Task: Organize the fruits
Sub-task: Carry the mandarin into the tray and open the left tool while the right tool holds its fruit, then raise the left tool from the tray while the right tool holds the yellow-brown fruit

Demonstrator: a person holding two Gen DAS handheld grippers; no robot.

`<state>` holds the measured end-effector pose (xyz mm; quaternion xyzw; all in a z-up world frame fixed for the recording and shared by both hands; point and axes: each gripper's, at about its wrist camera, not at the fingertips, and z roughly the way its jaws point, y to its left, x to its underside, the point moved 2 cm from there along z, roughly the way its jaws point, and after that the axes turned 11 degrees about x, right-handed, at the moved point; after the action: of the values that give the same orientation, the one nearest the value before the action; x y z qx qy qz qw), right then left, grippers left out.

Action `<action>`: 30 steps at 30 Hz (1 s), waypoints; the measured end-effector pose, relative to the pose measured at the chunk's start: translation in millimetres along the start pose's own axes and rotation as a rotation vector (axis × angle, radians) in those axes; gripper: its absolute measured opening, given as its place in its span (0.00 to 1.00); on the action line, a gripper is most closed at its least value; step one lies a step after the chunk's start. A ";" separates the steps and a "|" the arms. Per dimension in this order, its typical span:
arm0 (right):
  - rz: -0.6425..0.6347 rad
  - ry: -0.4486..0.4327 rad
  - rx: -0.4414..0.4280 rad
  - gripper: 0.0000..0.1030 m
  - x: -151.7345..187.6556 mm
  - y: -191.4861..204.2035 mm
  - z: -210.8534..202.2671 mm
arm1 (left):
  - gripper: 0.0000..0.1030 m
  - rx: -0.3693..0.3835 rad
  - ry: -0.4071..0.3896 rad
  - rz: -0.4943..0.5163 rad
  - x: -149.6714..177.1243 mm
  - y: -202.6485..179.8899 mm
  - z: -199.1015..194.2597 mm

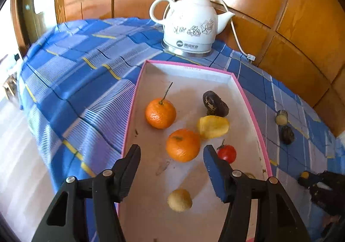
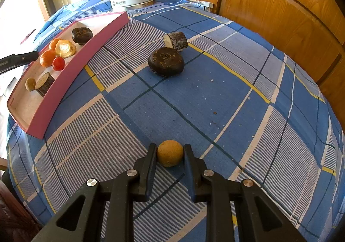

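- Sitting between the two fingers of the right gripper (image 2: 170, 153), the small tan round fruit (image 2: 170, 153) is on the cloth at about 6 o'clock in the right wrist view; the jaws are closed in against both its sides, so it looks clamped, presumably for carrying to the tray.
- At 12 o'clock from that fruit, well apart, a dark round fruit (image 2: 166, 61) lies on the blue checked tablecloth (image 2: 248, 112), with a cut stem piece (image 2: 175, 40) just beyond it; both are outside the tray and, by this reading, not yet sorted.
- Toward 10 o'clock stands the pink-rimmed tray (image 2: 64, 91), the likely collecting place, since most of the fruit already lies in it.
- In the left wrist view the tray holds two oranges (image 1: 160, 113) (image 1: 182, 145), a yellow piece (image 1: 213, 126), a dark fruit (image 1: 215, 104), a red fruit (image 1: 226, 153) and a small tan ball (image 1: 179, 200).
- The left gripper (image 1: 171, 150) hovers over the tray's near end with its jaws wide apart and nothing between them, possibly waiting.
- A white kettle (image 1: 189, 24) sits at 12 o'clock behind the tray, clear of the work.
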<state>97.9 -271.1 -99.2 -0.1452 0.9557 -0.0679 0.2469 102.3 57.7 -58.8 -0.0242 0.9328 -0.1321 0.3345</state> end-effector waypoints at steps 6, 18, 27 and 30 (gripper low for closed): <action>0.001 -0.001 0.010 0.23 0.5 2.1 -0.7 | 0.59 0.000 -0.023 0.075 10.1 -19.1 -17.4; -0.003 -0.002 0.016 0.23 0.0 1.2 -0.7 | 0.59 0.048 -0.055 0.146 18.5 -49.0 -39.5; -0.002 -0.004 0.018 0.23 0.1 1.8 -1.1 | 0.59 0.062 -0.074 0.163 20.5 -56.5 -49.5; -0.002 -0.005 0.018 0.23 0.2 1.7 -1.2 | 0.59 0.057 -0.086 0.169 20.7 -56.5 -53.8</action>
<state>96.7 -269.5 -98.6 -0.1439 0.9543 -0.0765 0.2504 49.9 12.9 -16.9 0.0586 0.9121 -0.1288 0.3848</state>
